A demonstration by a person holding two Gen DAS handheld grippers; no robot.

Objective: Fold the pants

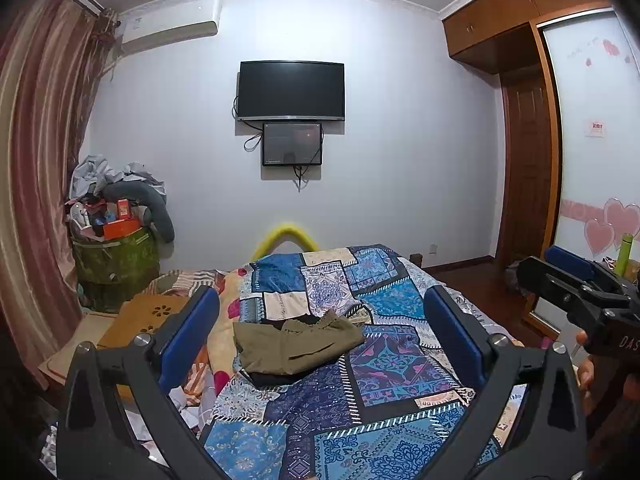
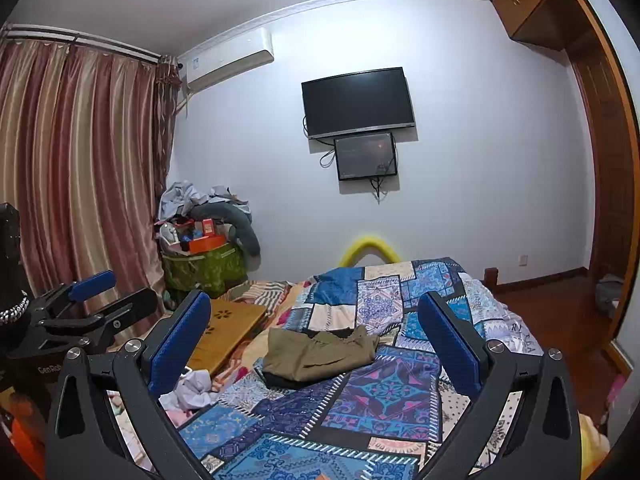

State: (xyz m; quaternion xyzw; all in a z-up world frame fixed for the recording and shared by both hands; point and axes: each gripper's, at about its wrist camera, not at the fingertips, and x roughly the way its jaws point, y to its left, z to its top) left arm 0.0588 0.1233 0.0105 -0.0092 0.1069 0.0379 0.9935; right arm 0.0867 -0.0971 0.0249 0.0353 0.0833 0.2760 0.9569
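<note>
Left wrist view: the olive-green cloth pants (image 1: 298,346) lie folded on the patchwork blue bed quilt (image 1: 384,368), toward its left edge. Left gripper (image 1: 320,332) and right gripper (image 2: 314,334) hover empty, fingers apart — folding looks done; next, likely only tidying.
</note>
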